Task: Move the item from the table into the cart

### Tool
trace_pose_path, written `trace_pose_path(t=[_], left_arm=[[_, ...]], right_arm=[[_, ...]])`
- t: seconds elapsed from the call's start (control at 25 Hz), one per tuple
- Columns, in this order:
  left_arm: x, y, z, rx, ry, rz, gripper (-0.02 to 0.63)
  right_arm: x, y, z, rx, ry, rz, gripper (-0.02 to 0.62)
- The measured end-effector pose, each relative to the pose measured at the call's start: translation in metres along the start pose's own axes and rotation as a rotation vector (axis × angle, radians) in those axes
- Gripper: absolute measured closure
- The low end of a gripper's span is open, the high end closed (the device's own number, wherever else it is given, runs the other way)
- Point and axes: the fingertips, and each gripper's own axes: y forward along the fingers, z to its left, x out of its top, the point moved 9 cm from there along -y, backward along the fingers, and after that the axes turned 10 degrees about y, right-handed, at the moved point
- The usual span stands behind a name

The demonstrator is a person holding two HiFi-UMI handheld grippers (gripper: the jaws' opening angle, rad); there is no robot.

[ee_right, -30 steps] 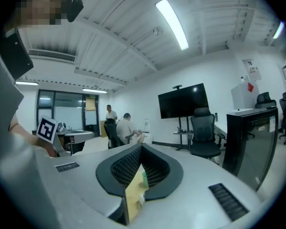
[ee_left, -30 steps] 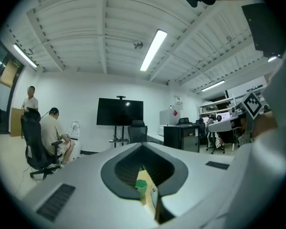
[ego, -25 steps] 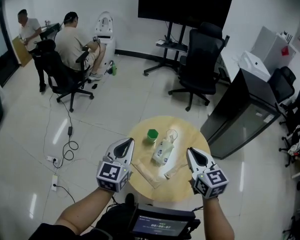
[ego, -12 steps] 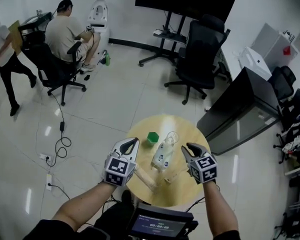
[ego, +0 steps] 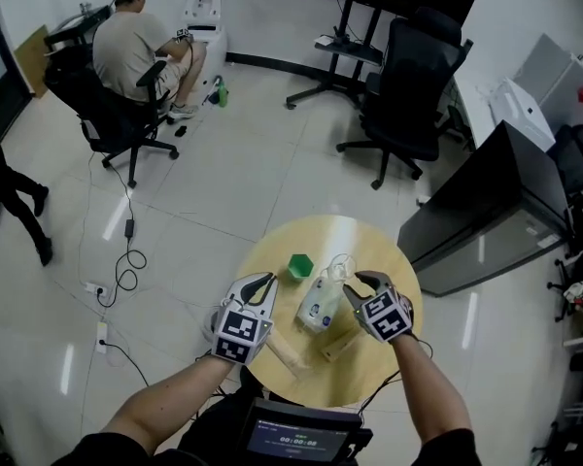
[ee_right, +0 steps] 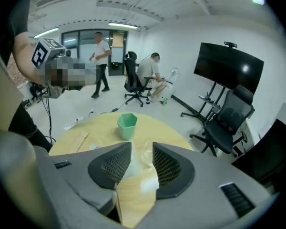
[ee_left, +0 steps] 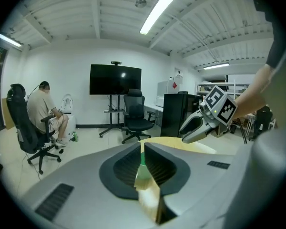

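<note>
Reach step: the clear plastic bag (ego: 319, 306) is framed, ungripped, by the just-widened jaws of the right gripper (ego: 357, 284); closing is needed next. The left gripper (ego: 263, 281), just barely parted, is held empty.

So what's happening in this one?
A person holds a hand-held gripper in each hand over a round wooden table. The right hand-held gripper has just been opening its jaws wide; a clear plastic bag shows between them, not clamped. The left hand-held gripper has just opened a slit, nothing in it. A green cup stands nearby. No cart shows.
</note>
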Motion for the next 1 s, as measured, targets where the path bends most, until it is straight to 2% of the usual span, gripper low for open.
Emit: trace_pose_path(t=[0.16,0.32,0.6,0.84,1.0], left_arm=[[-0.026,0.044,-0.001,-0.001,-0.033,0.029,0.588],[-0.051,0.08,0.002,0.005,-0.047,0.058,0.588],[-0.074,0.102,0.015,0.037,-0.095,0.07,0.588],[-0.081,0.102,0.018,0.028,-0.129,0.049,0.588],[-0.092,0.099,0.019,0.022,-0.133,0.056,0.588]], right_arm=[[-0.009,0.051,-0.024,0.047,-0.099,0.066,0.472],[-0.019,0.097,-0.041,0.079,-0.258,0.14,0.471],[-0.022,0.139,-0.041,0.126,-0.407,0.23,0.471],[-0.019,0.16,-0.032,0.14,-0.429,0.281,0.478],[-0.018,0.17,-0.036,0.153,-0.334,0.255,0.5]])
